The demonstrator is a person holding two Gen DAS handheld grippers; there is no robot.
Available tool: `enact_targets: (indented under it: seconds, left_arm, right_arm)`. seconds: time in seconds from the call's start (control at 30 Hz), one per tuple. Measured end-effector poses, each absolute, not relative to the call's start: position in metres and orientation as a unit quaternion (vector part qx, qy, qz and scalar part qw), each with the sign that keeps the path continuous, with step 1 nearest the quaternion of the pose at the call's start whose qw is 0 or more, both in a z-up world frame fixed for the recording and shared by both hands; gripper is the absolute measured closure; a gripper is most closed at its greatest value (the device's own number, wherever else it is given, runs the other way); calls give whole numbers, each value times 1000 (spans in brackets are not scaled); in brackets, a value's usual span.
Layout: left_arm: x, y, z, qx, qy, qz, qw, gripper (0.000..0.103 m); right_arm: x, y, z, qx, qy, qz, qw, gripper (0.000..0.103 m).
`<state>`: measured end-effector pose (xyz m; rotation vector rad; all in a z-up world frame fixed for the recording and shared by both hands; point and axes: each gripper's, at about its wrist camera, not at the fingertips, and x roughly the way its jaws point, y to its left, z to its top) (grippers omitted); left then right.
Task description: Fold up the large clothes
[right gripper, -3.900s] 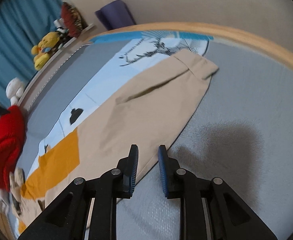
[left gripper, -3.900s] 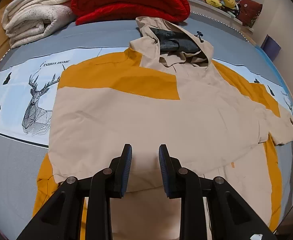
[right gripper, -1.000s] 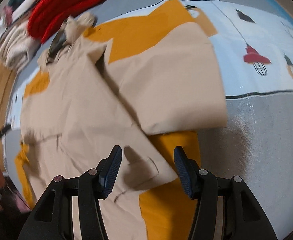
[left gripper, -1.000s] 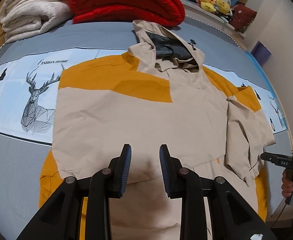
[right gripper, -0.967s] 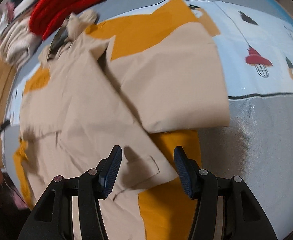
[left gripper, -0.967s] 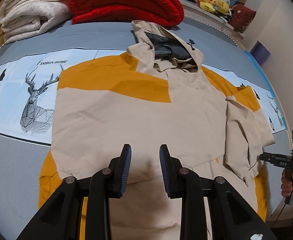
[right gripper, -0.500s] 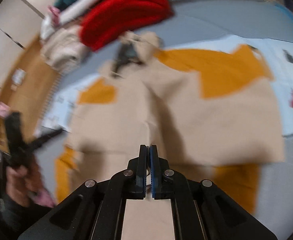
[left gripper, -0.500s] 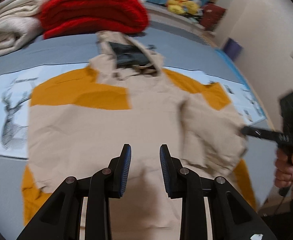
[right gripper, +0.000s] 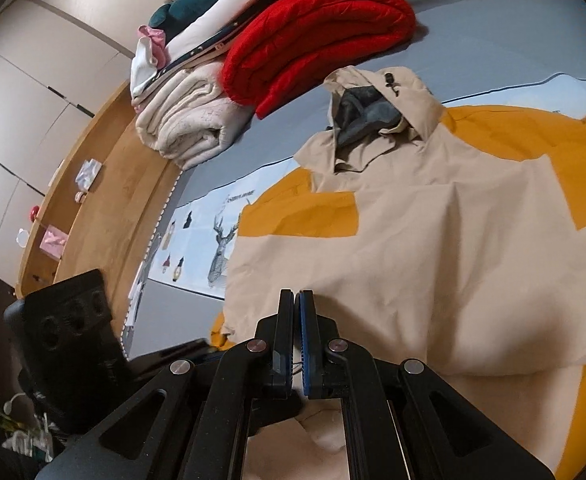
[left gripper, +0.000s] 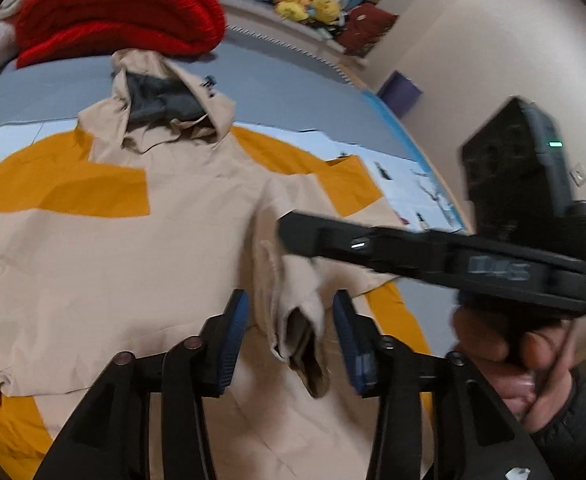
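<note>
A beige and orange hooded jacket (left gripper: 141,248) lies spread face up on the bed, hood (left gripper: 165,96) at the far end. In the left wrist view my right gripper (left gripper: 289,228) reaches in from the right in a hand (left gripper: 505,356). It is shut on the jacket's sleeve (left gripper: 297,280), which is lifted off the body and hangs from its tip. My left gripper (left gripper: 289,296) sits low over the jacket; its jaws are closing, with the sleeve cuff (left gripper: 305,344) dangling between them and a gap at each pad. In the right wrist view the right gripper (right gripper: 296,296) has its fingers together above the jacket (right gripper: 433,248).
A folded red blanket (right gripper: 317,28) and white blankets (right gripper: 189,124) are stacked beyond the hood. Plush toys (left gripper: 309,0) line the far ledge. A deer-print sheet (right gripper: 221,248) lies under the jacket, the wooden bed edge (right gripper: 105,216) is at the left, and a wall (left gripper: 493,60) stands to the right.
The right gripper went from open over the folded sleeve to shut, then swung across the jacket carrying the sleeve. The left gripper turned right, and the sleeve now hangs between its fingers.
</note>
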<state>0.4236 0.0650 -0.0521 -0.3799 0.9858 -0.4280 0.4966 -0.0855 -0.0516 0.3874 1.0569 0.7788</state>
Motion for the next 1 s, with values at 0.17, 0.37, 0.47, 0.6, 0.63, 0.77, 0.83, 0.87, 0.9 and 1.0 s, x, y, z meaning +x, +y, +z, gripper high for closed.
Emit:
enact_targets:
  seconds: [0.17, 0.37, 0.47, 0.6, 0.63, 0.77, 0.83, 0.87, 0.9, 1.0]
  left_arm:
    - [430, 100, -56, -157, 483, -114, 854, 97]
    - [425, 208, -73, -204, 494, 91, 840, 97]
    - [415, 257, -79, -252, 490, 156, 819, 96]
    - [404, 287, -89, -293, 494, 200, 794, 81]
    - [403, 289, -90, -304, 495, 199, 790, 77]
    - [399, 298, -104, -376, 499, 163, 764, 71]
    - [400, 296, -112, -395, 507, 162, 749, 69]
    - [399, 297, -118, -400, 513, 168, 740, 69]
    - [397, 296, -120, -402, 517, 172, 736, 68]
    - [395, 300, -134, -421, 525, 173, 720, 69]
  right_arm:
    - [504, -88, -48, 191, 483, 350, 779, 97]
    - [517, -126, -57, 204, 489, 236, 815, 89]
    - [523, -150, -68, 212, 502, 173, 821, 89]
    - [529, -180, -87, 216, 526, 87, 818, 89]
    - [530, -187, -91, 219, 532, 74, 814, 89]
    - [533, -207, -113, 224, 567, 18, 793, 89]
    - [534, -216, -126, 228, 584, -8, 779, 89]
    - [534, -220, -132, 233, 590, -20, 772, 89]
    - [534, -226, -139, 240, 597, -34, 765, 89]
    - [534, -245, -156, 267, 607, -65, 745, 89]
